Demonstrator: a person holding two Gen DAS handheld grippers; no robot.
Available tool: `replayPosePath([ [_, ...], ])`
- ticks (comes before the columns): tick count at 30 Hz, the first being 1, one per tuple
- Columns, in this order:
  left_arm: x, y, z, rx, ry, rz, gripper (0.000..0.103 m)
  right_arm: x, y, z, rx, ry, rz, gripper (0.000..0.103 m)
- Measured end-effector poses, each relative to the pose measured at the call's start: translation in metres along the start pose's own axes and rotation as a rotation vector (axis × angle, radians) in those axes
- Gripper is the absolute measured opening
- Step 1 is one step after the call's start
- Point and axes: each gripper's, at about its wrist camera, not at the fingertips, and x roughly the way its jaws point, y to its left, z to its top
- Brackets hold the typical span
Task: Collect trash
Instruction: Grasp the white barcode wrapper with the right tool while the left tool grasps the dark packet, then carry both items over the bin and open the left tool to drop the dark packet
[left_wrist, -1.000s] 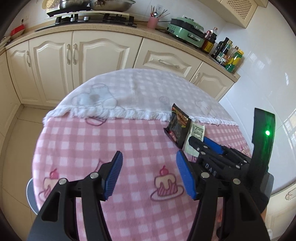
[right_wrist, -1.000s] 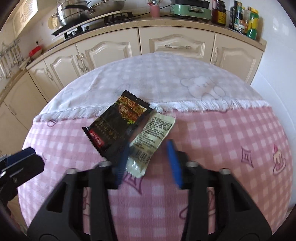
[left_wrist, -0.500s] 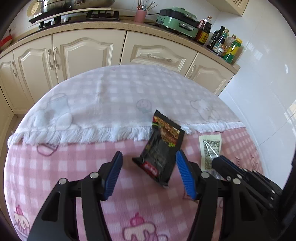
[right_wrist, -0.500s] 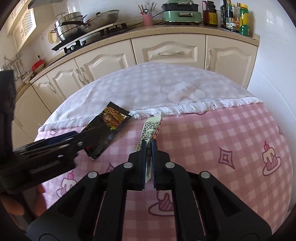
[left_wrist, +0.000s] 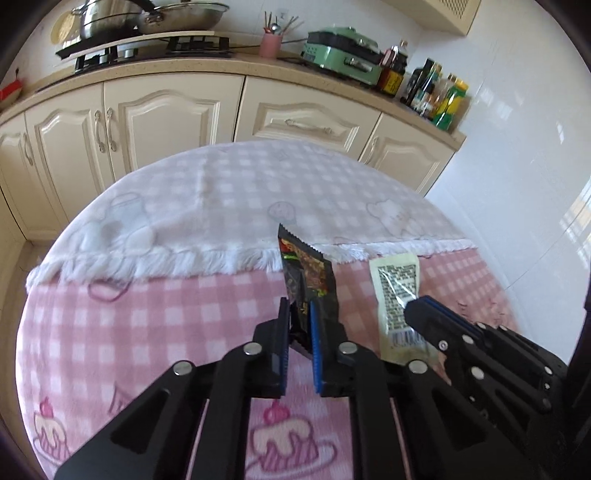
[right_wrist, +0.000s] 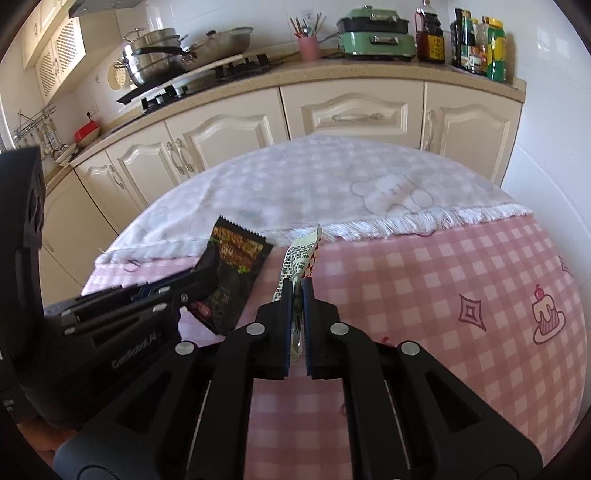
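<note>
Left gripper (left_wrist: 298, 314), black with blue ribbed pads — clamped on the lower edge of a black glossy snack wrapper (left_wrist: 308, 275) with a serrated top, held upright between the pads. Right gripper (right_wrist: 295, 299), same build, closed on the lower part of a pale cream sachet (right_wrist: 301, 256) printed with small text and a barcode, its upper end bent upward past the fingertips. Both pieces of trash pinched at one end only, free ends hanging above the pink-and-white checked fleece cloth (left_wrist: 147, 317) with cake prints; whether either foot touches the cloth cannot be told.

Step in hand, as judged: lift and carry away. Best done with both grips kept firm, raised straight off the cloth before any sideways travel — thin film slips or tears if dragged. Wrappers stand just beside each other, so worth keeping the two tools apart to avoid tangling.

Beyond: white fringed cloth (right_wrist: 332, 184), cream cabinets (left_wrist: 166, 118). No bin in view.
</note>
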Motion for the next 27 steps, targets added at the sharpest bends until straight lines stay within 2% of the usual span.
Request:
replayPosePath([
  [5, -0.041, 0.020, -0.010, -0.038, -0.054, -0.028, 0.009, -0.016, 0.030, 0.000, -0.033, -0.021, 0.031, 0.006],
  [12, -0.112, 0.073, -0.032, -0.086, -0.147, 0.029, 0.009, -0.033, 0.098, -0.005, -0.105, -0.043, 0.093, 0.006],
  [21, -0.201, 0.205, -0.086, -0.249, -0.222, 0.164, 0.009, -0.029, 0.248, -0.034, -0.268, -0.012, 0.237, 0.006],
  [24, -0.225, 0.255, -0.108, -0.311, -0.229, 0.231, 0.009, -0.016, 0.308, -0.053, -0.332, 0.025, 0.299, 0.006],
  [27, -0.240, 0.306, -0.135, -0.389, -0.218, 0.291, 0.009, 0.000, 0.348, -0.072, -0.375, 0.070, 0.344, 0.006],
])
